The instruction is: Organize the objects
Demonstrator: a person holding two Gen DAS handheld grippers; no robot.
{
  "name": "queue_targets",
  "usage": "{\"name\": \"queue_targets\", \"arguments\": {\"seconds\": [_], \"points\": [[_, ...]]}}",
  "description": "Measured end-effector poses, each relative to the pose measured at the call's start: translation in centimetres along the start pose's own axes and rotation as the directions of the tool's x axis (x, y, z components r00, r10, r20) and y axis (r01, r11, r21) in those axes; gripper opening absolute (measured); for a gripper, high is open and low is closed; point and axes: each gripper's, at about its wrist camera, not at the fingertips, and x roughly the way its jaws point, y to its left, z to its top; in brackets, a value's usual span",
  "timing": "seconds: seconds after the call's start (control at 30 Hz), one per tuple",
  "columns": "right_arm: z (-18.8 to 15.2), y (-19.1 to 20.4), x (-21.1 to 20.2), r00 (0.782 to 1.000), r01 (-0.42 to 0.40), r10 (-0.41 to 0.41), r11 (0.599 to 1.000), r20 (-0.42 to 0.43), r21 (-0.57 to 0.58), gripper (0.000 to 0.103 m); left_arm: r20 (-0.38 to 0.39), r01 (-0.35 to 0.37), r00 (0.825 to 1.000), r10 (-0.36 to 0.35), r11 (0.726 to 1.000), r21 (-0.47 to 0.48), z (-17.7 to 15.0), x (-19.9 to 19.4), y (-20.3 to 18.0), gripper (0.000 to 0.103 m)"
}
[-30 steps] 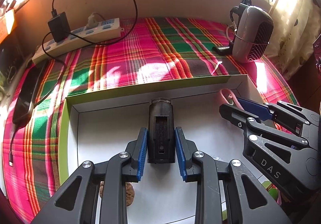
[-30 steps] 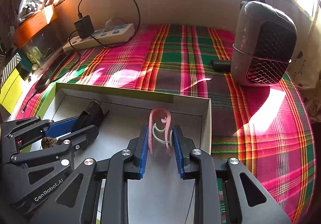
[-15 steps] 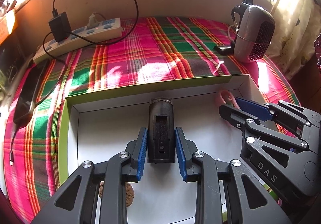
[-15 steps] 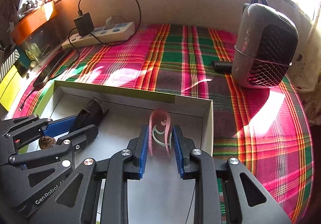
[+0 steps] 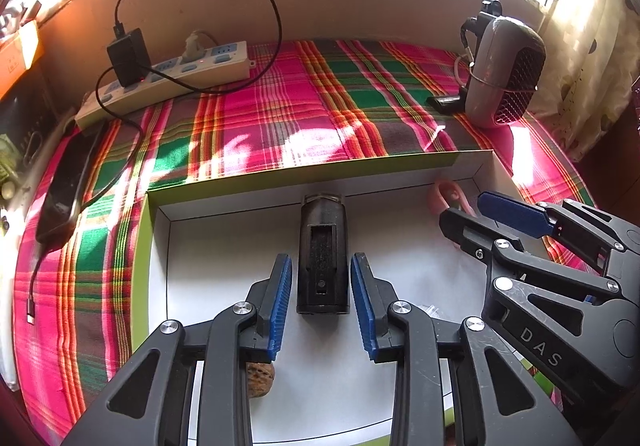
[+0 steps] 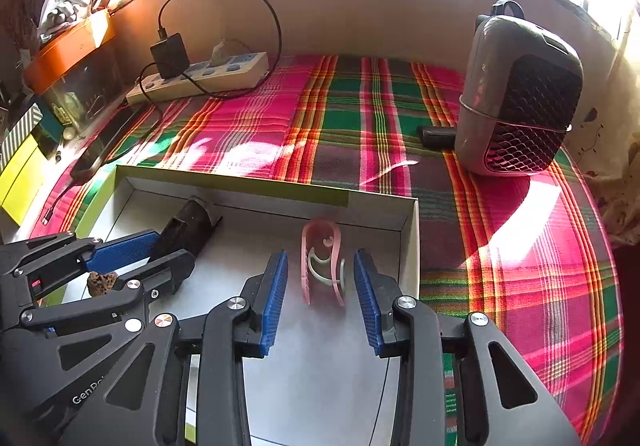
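Box: your landmark is the shallow white box (image 5: 158, 246) with a green outer rim, lying on the plaid cloth (image 5: 280, 114) that covers the tabletop.
Left hand-held gripper: your left hand-held gripper (image 5: 322, 300) points down into the box. Its jaws have just been opening, and the blue pads now stand clear on either side of the black case (image 5: 322, 246), so it is released.
Black case: it lies flat on the box floor, near the middle of the far wall, between your left pads without touching them.
Right hand-held gripper: your right hand-held gripper (image 6: 320, 294) points into the right end of the box. Its jaws have just been opening; a gap shows on both sides of the pink clip (image 6: 322, 260), so it is released too.
Pink clip: it sits on the box floor close to the right wall, between your right pads.
Walnut: a brown walnut (image 6: 102, 282) lies inside the box under your left hand-held gripper.
Beyond the box: a power strip (image 5: 168, 80) with a black charger (image 5: 128, 56) sits at the far left by the wall; a grey heater (image 6: 516, 98) stands far right of the box; a phone (image 5: 64, 190) lies left of it.
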Motion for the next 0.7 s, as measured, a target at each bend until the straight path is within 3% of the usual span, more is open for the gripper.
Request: {"name": "queue_targets", "arguments": {"seconds": [0.7], "points": [[-3.2, 0.9, -6.5, 0.995, -0.008, 0.006, 1.0, 0.102, 0.015, 0.039, 0.121, 0.05, 0.992, -0.048, 0.999, -0.019, -3.5, -6.9, 0.6, 0.029]]}}
